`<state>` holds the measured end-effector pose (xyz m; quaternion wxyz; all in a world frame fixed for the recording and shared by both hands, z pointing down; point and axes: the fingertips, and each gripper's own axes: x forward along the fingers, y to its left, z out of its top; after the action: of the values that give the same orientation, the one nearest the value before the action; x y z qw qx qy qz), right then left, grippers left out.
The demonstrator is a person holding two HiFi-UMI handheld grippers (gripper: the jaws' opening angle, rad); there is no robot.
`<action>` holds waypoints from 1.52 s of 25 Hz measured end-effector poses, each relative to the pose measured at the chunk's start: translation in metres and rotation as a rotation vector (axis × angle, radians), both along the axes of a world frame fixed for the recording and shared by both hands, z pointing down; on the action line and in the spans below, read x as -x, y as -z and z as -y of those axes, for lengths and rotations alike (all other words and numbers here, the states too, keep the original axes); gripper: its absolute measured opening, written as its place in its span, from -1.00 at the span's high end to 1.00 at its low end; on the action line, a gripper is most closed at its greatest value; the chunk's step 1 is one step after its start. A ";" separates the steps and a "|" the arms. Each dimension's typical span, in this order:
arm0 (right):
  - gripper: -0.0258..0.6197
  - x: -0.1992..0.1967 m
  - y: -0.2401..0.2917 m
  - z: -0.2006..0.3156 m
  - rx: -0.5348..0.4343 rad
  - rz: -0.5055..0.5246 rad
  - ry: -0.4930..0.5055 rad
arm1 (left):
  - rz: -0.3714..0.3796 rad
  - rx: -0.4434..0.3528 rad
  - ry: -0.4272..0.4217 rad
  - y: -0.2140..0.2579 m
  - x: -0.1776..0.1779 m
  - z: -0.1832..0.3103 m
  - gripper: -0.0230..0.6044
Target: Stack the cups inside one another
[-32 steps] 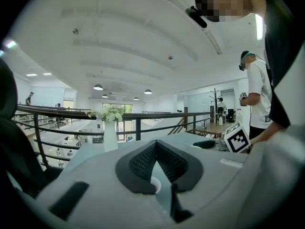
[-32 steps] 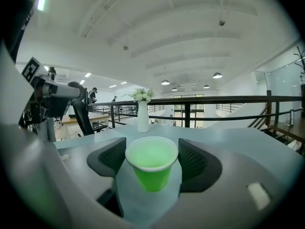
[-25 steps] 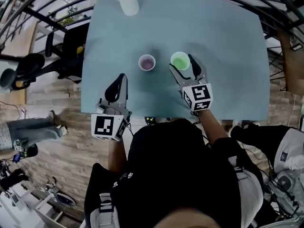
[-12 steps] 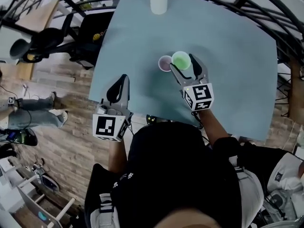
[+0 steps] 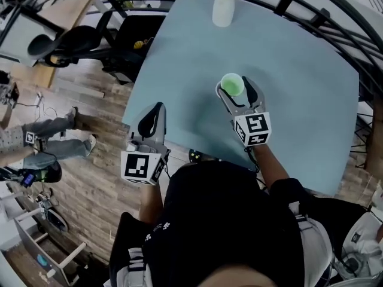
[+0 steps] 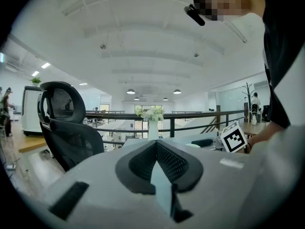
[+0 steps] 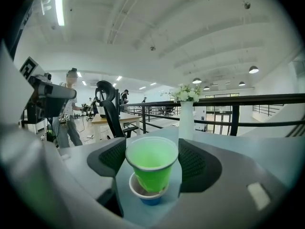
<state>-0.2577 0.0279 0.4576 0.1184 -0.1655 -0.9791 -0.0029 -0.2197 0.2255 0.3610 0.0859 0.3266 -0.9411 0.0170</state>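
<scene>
Looking along the right gripper [image 7: 152,152], what do its fingers [image 7: 110,159] have?

They are spread wide and closed on the green cup [image 7: 151,162], one pad against each side just under the rim. The cup is upright.

And the other cup?

A lower cup [image 7: 145,196], pale at the rim and blue at the foot, stands on the desk [image 5: 299,88] directly under the green one. The green cup's base sits inside its mouth, though I cannot tell how deep it has gone. From the head view only the green cup shows between the fingers, and the lower cup is hidden beneath it.

Where on the desk is that?

Toward the middle, on the person's right side, well short of the white vase [image 5: 223,8] of flowers at the far edge.

What about the left gripper [image 5: 157,109]?

Its fingers [image 6: 138,163] are together at the tips with nothing between them. It hangs at the near left edge of the desk, well apart from both cups, with a black office chair [image 6: 66,123] beyond it.
</scene>
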 end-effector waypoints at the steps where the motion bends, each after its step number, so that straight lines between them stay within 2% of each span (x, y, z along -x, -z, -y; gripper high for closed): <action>1: -0.18 0.001 -0.002 -0.001 0.000 -0.006 0.002 | -0.005 0.001 0.005 0.000 0.000 -0.002 0.95; 6: -0.18 0.007 -0.011 -0.005 0.000 -0.021 0.016 | 0.009 0.004 0.012 0.000 0.005 -0.005 0.95; 12: -0.18 0.006 -0.019 -0.003 0.011 -0.041 0.022 | -0.017 0.032 0.027 -0.007 0.000 -0.004 0.95; 22: -0.18 0.003 -0.034 -0.003 0.020 -0.078 0.037 | -0.005 0.025 0.031 -0.004 -0.003 0.004 0.95; 38: -0.19 0.006 -0.067 -0.011 -0.020 -0.168 0.059 | -0.012 0.021 0.021 -0.006 -0.005 0.008 0.95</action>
<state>-0.2642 0.0385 0.5250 0.2014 -0.1926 -0.9604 -0.0021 -0.2152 0.2175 0.3669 0.0952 0.3157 -0.9437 0.0241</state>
